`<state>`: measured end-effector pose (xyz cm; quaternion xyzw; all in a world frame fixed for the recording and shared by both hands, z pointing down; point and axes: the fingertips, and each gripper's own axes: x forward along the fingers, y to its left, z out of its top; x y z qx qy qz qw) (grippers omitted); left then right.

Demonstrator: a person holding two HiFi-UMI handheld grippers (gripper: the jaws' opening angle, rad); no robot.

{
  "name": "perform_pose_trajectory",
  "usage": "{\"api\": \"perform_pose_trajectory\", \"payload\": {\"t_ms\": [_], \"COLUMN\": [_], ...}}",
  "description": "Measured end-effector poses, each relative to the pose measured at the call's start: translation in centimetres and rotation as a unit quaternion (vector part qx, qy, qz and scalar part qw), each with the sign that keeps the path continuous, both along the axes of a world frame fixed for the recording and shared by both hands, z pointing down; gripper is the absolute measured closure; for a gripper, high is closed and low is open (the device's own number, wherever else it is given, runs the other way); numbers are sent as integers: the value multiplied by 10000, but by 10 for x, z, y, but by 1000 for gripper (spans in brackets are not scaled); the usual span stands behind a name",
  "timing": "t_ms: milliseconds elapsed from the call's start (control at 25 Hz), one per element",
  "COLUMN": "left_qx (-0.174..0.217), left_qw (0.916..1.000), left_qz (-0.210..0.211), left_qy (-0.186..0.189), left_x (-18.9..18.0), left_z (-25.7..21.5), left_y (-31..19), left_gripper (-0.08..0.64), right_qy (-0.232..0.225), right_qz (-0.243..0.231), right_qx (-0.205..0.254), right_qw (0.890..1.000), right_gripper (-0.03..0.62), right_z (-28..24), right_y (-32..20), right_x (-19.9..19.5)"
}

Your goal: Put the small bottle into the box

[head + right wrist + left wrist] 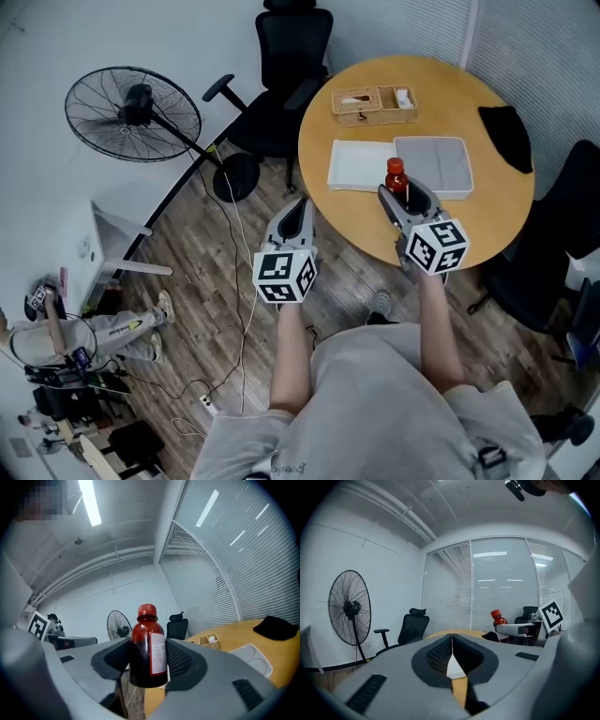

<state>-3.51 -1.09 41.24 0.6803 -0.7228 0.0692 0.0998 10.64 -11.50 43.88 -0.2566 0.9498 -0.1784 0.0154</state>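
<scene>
The right tool (401, 195) was clenched on the small bottle (396, 175). In the right gripper view, both jaws of the right tool (149, 663) pressed against the sides of the small bottle (147, 648), gripping its lower body. The bottle stood upright, with a red cap, dark red contents and a white label.

In the head view the bottle was held over the near part of the round wooden surface (506, 216). It was at the near edge of the box (433, 167), close to where the two halves of the box met. The box lay flat and open, with a grey half on the right and a white half (361, 164) adjoining it on the left. The bottle was not inside the box.

The left tool (300, 208) was held off the near left edge of the surface, above the wooden floor (202, 281). In the left gripper view, the jaws of the left tool (451, 651) were together with nothing between them.

A wicker basket (373, 103) stood on the far side of the surface, beyond the box. A black cloth (506, 133) lay at the right edge. A black office chair (286, 70) stood at the far left of the surface, and a standing fan (133, 112) stood further left.
</scene>
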Motion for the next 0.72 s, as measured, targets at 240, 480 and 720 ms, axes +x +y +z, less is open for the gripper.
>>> {"api": "perform_pose_trajectory", "payload": {"t_ms": [240, 480, 720], "left_qx": [-193, -158, -238], "left_qw": [9996, 9991, 9992], "left_qz": [-121, -332, -222], "left_qy": [142, 224, 250], "left_x": [-20, -47, -69], "left_z": [29, 34, 34], "left_y": [-11, -9, -29], "left_gripper": [531, 531, 531], "right_qy": [85, 268, 416], "right_qz": [150, 151, 303], "right_qx": [-210, -423, -493], "right_qw": [9996, 9986, 9975], "right_gripper": [365, 365, 365], "right_z": [23, 45, 49], "right_y": [-32, -45, -55], "right_x": [-4, -13, -34]}}
